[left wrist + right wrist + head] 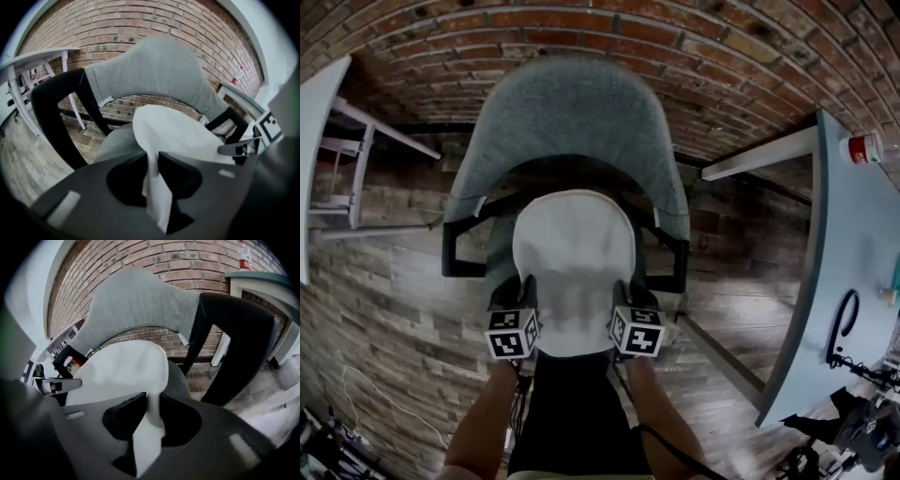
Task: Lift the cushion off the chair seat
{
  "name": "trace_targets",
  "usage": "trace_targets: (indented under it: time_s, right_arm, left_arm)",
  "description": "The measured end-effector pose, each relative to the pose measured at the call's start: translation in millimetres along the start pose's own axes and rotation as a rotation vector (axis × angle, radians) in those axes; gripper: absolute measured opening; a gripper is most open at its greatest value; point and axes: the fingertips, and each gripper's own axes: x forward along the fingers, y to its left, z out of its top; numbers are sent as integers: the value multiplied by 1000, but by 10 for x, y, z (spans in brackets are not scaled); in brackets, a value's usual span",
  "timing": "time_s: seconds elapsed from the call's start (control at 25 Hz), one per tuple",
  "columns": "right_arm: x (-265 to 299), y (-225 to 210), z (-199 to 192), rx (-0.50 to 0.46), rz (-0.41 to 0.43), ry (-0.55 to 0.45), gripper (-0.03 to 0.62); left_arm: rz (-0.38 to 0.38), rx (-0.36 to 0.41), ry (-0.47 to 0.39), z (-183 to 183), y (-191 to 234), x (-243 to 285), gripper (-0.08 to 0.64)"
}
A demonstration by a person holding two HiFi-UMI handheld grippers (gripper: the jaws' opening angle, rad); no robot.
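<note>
The left claw [525, 291] and the right claw [625, 292] are each pinching the near edge of the white cushion [574, 253], in the middle of the frame, over the gray chair [572, 112].

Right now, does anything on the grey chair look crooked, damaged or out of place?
Only the white oval cushion: its near edge is pinched into folds by the left gripper and the right gripper, so it does not lie flat on the grey fabric chair seat. Nothing looks spilled or broken.
</note>
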Motion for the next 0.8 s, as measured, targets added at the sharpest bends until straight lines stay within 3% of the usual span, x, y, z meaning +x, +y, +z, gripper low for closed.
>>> trace_targets:
  time_s: [0.48, 0.8]
  right_arm:
    - [-1512, 235, 797, -16, 71, -130, 86]
    - [-2642, 390, 1506, -43, 116, -269, 86]
  left_arm:
    - [25, -3, -129, 796, -447, -1378, 74]
    - [50, 41, -293, 1585, -875, -2397, 74]
